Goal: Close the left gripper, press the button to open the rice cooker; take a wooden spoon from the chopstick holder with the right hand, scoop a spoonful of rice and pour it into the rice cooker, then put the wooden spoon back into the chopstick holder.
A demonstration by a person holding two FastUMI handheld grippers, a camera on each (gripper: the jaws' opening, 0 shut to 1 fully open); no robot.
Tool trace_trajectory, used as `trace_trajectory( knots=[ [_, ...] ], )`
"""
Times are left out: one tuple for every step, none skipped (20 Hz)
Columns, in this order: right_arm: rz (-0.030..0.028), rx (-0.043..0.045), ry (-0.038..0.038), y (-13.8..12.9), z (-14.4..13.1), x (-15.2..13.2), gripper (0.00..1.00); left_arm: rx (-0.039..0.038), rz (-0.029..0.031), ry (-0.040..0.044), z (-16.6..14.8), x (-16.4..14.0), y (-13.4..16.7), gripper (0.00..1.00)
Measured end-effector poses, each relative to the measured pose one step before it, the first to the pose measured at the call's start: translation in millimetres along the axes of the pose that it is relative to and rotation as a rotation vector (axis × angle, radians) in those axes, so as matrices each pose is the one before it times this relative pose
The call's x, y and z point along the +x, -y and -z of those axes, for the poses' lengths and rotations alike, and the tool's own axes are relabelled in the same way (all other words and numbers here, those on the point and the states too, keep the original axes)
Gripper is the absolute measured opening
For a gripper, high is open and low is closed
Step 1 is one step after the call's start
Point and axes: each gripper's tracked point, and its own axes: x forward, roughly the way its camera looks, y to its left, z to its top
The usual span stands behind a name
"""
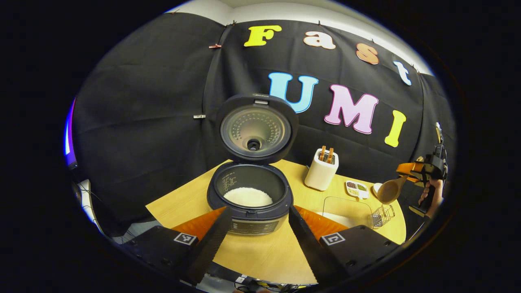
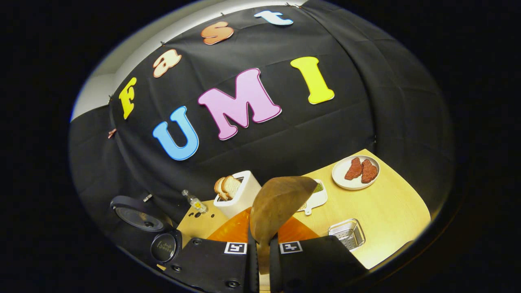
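Observation:
The black rice cooker (image 1: pixel 249 203) stands open with its lid (image 1: pixel 255 130) upright and white rice in the pot. My left gripper (image 1: pixel 259 210) is open, its fingers spread either side of the cooker's front, touching nothing. Far right, a hand holds my right gripper (image 1: pixel 425 169), which carries the wooden spoon (image 1: pixel 390 190) above the table. In the right gripper view, my right gripper (image 2: pixel 263 244) is shut on the spoon's handle, and the spoon's bowl (image 2: pixel 281 203) rises in front of the camera. The cooker (image 2: pixel 165 246) sits at the lower left there.
A white toaster with bread (image 1: pixel 321 171) (image 2: pixel 238 193) stands behind the cooker's right side. Near it lie a small seasoning tray (image 1: pixel 357 189), a clear box of white rice (image 1: pixel 346 211) and a metal mesh basket (image 1: pixel 382 215) (image 2: pixel 346 234). A plate of red meat (image 2: pixel 356 173) sits far right.

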Motion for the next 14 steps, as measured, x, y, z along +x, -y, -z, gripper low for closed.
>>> trace_trajectory(
  knots=[
    [0.00177, -0.02312, -0.01244, -5.07, 11.73, 3.13, 0.14, -0.00490, 0.00700, -0.00680, 0.46, 2.78, -4.99, 0.96],
    [0.00188, -0.02578, -0.00934, -5.76, 13.58, 4.20, 0.14, -0.00330, 0.00778, -0.00734, 2.12, 3.41, -3.94, 0.95],
    [0.00773, -0.02854, -0.01131, -2.82, 13.77, 6.43, 0.14, -0.00103, 0.00626, -0.00857, -0.40, 3.40, -3.92, 0.95],
    [0.00753, -0.03551, -0.01458, -2.00, 15.77, 6.94, 0.14, 0.00096, 0.00468, -0.01153, 4.94, 3.74, -3.82, 0.95],
    [0.00781, -0.03560, -0.02955, -1.24, 16.45, 8.58, 0.14, 0.00232, 0.00472, -0.01328, 5.49, 3.37, -4.18, 0.95],
    [0.00647, -0.02619, -0.02742, -3.17, 15.46, 7.35, 0.14, 0.00435, 0.00372, -0.00999, 4.14, 2.49, -4.03, 0.95],
    [0.00103, -0.01561, -0.01495, -4.76, 9.77, 8.36, 0.14, 0.00699, -0.00121, -0.00891, 1.64, 1.87, -3.71, 0.95],
    [0.00082, -0.00940, -0.01319, -5.63, 8.72, 7.40, 0.14, 0.00596, -0.00417, -0.00904, 5.73, 1.59, -4.43, 0.95],
    [0.00358, -0.00656, -0.00666, -3.58, 6.85, 6.43, 0.14, 0.00152, -0.00255, -0.00886, 5.02, 1.64, -4.37, 0.95],
    [0.00757, -0.00294, -0.00348, -1.95, 5.95, 5.94, 0.15, -0.00231, 0.00053, -0.00923, 3.92, 1.39, -3.29, 0.95],
    [0.01152, -0.00094, 0.00037, -0.75, 4.66, 3.53, 0.14, -0.00488, 0.00093, -0.01093, 3.91, 2.40, -2.74, 0.95],
    [0.01000, 0.00289, -0.00317, -1.09, 3.92, 3.48, 0.15, -0.00518, 0.00103, -0.00994, 5.54, 2.16, -2.49, 0.95],
    [0.01022, 0.00209, -0.00586, -0.14, 5.10, 2.10, 0.15, -0.00536, -0.00076, -0.00752, 2.57, 1.86, -3.03, 0.95],
    [0.01220, 0.00122, -0.00561, 0.46, 4.74, 2.59, 0.15, -0.00616, 0.00061, -0.00281, 1.21, 2.56, -2.36, 0.95]
  ],
)
